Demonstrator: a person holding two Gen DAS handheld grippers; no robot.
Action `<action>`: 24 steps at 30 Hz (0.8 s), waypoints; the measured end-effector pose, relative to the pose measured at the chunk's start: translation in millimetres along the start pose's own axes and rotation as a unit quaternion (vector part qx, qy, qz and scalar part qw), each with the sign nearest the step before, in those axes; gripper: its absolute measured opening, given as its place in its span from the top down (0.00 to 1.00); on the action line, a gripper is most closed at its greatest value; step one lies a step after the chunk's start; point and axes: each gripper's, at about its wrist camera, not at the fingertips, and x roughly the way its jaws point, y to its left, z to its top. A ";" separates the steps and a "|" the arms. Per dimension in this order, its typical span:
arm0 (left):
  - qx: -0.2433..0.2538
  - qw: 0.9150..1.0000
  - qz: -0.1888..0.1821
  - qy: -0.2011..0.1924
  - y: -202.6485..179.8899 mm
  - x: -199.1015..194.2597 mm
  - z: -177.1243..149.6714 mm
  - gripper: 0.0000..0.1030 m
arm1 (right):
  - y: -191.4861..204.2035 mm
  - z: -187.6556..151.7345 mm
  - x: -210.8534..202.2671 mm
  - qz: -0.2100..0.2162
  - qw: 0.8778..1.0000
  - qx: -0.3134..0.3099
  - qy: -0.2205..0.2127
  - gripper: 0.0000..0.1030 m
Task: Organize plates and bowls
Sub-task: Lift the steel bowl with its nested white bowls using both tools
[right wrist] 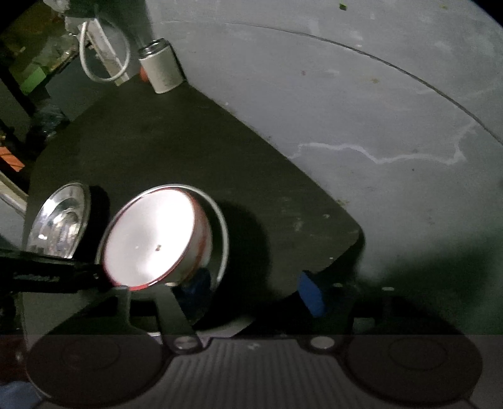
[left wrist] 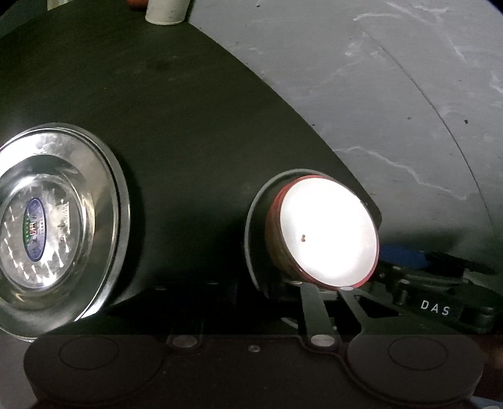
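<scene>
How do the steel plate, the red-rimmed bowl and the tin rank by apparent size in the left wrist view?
1. Steel plate: largest, though it runs off the left edge.
2. Red-rimmed bowl: clearly smaller.
3. Tin: smallest, but it is cut off by the top edge and stands farthest away, so its true size is unsure.

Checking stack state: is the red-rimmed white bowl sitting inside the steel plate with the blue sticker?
No, the red-rimmed white bowl sits apart from the stickered steel plate.

A dim storage or utility corner of a home is showing: bare stained concrete floor (right wrist: 361, 110) is lying ahead of the tongs. A metal tin (right wrist: 161, 66) and looped white cable (right wrist: 103, 59) are sitting beyond, far left.
</scene>
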 end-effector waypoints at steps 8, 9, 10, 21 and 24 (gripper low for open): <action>0.005 1.000 -0.007 0.000 2.2 -0.3 -0.6 0.81 | 12.8 -1.3 -2.6 0.029 0.999 -0.020 -0.006 0.78; 0.006 1.000 -0.007 0.000 2.4 -0.6 -0.9 0.81 | 13.7 -1.3 -2.8 0.030 0.999 -0.020 -0.006 0.79; 0.007 1.000 -0.007 0.001 2.5 -0.5 -0.9 0.81 | 14.0 -1.3 -2.9 0.031 0.999 -0.019 -0.005 0.80; 0.009 1.000 -0.005 -0.002 0.7 -2.3 0.1 0.82 | 18.2 -2.5 -3.4 0.032 0.999 -0.020 -0.004 0.83; 0.006 1.000 -0.006 -0.005 1.7 -3.5 -0.3 0.82 | 19.7 -3.1 -3.8 0.031 0.999 -0.022 -0.006 0.83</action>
